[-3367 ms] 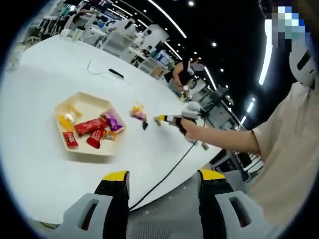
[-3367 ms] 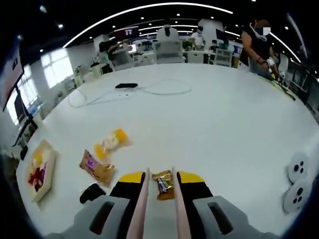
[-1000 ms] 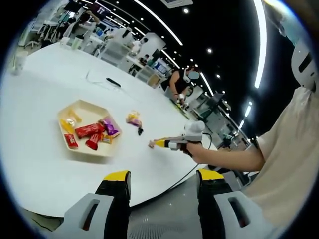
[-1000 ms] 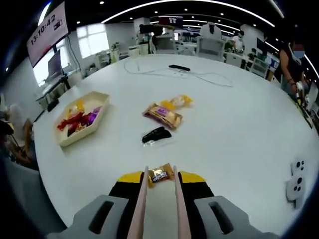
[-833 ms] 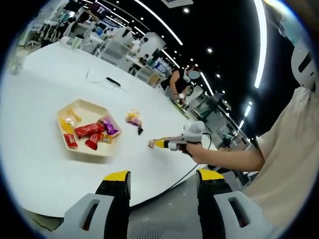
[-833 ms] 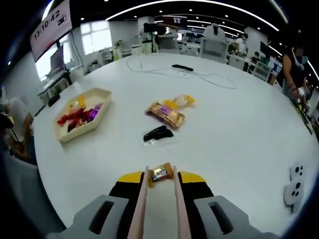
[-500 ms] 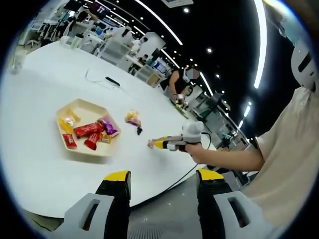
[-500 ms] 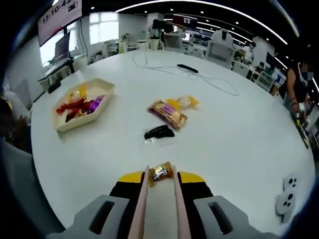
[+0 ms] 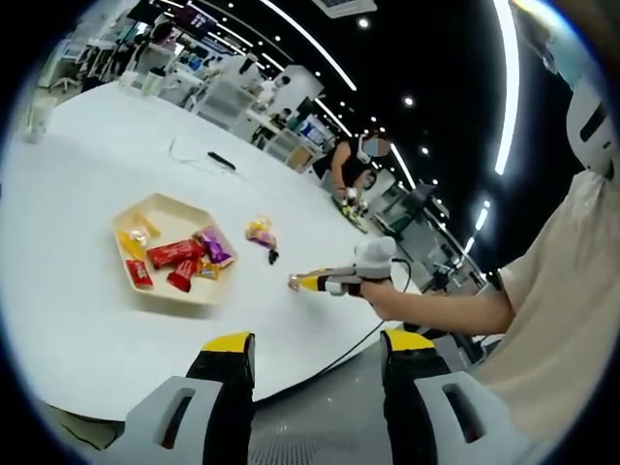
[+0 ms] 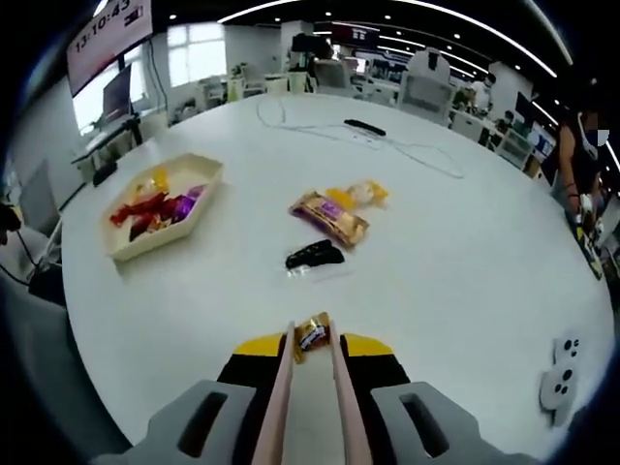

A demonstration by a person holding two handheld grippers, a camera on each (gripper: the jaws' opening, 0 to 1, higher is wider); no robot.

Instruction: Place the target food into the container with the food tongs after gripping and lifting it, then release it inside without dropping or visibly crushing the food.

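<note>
- Gold foil of a small wrapped candy (image 10: 311,335) shows pinched at the tips of the food tongs (image 10: 312,387), which the right hand-held gripper (image 10: 312,360) squeezes together; the candy is clear of the bench (image 10: 465,242).
- Carrying looks to be the step in hand: the candy is lifted but not yet over the tray (image 10: 163,205), which sits well off to the left and farther out.
- Next, by my reading, the move calls for a swing left over the tray, a low descent, then a gentle loosening so the candy does not fall or get crushed.
- Between candy and tray lie a black packet (image 10: 314,255), a purple-and-gold bar (image 10: 330,217) and a yellow sweet (image 10: 366,194); pass above them.
- Left hand-held gripper (image 9: 310,363) hangs apart and empty off the bench edge, looking toward the tray (image 9: 172,250) and the right hand-held gripper (image 9: 294,282).
</note>
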